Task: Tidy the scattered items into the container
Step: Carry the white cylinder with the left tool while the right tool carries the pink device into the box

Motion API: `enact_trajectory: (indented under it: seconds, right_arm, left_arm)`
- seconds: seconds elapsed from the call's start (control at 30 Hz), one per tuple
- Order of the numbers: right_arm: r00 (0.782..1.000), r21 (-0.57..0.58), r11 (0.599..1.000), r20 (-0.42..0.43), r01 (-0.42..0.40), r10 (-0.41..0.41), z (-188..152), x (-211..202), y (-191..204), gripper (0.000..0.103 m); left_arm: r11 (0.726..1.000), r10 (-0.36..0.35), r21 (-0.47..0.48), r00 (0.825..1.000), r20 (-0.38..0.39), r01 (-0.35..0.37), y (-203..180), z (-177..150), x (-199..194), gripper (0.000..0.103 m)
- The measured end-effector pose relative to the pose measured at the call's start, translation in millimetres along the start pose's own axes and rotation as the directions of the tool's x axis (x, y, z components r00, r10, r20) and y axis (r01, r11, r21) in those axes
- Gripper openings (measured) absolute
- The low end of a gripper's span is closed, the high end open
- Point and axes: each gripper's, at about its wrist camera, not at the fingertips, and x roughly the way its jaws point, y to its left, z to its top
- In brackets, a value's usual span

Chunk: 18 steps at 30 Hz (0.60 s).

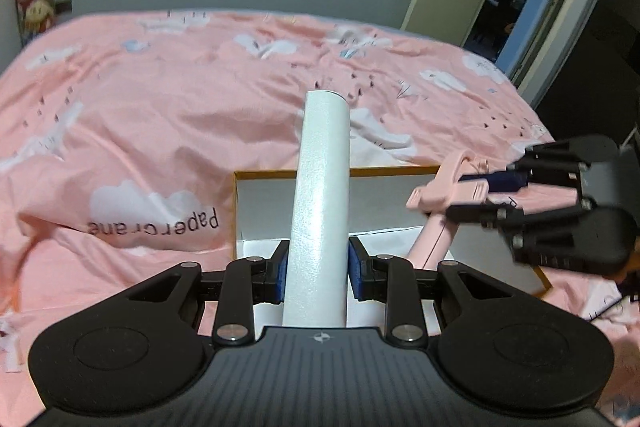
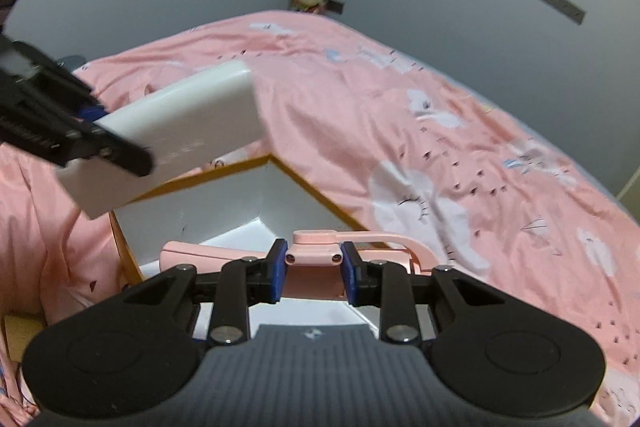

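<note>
Both hand-held grippers are loaded over the box. Left gripper (image 1: pixel 316 267) has its blue pads closed partway onto a flat white plastic slab with rounded edges (image 1: pixel 322 195), pinched low on its narrow sides so most of its length sticks out forward, above the open white cardboard box with an orange rim (image 1: pixel 304 171). Right gripper (image 2: pixel 314 273) is likewise clamped partway shut, on the jointed head of a pink plastic folding stand (image 2: pixel 316 255); its long pink handle hangs away to the side and down into the box. The box sits on a pink cloud-print duvet (image 1: pixel 160 99), which is soft and rumpled.

The risks come from crowding — two long items share one opening, and from the left wrist view the stand's arm already lies close beside the slab's path. If both are lowered together they could knock, and the slab could pivot between the pads. The dangling handle might catch the rim and drag the light box across the bedding — or tip it.
</note>
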Motion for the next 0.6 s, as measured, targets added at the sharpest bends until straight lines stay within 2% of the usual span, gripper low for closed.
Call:
enact_trajectory:
  seconds: [0.13,0.27,0.6]
  right_arm:
    - [0.997,-0.044,0.997,-0.031,-0.065,0.063,0,31,0,0.031]
    - [0.987,-0.117,0.982,-0.077,-0.148,0.139,1,61,4,0.031]
    - [0.952,-0.236,0.927,-0.166,-0.291,0.256,3,116,5,0.031]
  left_arm:
    - [0.999,0.014,-0.032,0.995,-0.098,-0.017,8,6,39,0.033]
    - [0.999,0.038,-0.016,0.980,-0.194,-0.042,11,4,70,0.033]
    - [0.994,0.101,0.060,0.954,-0.281,-0.087,4,-2,101,0.033]
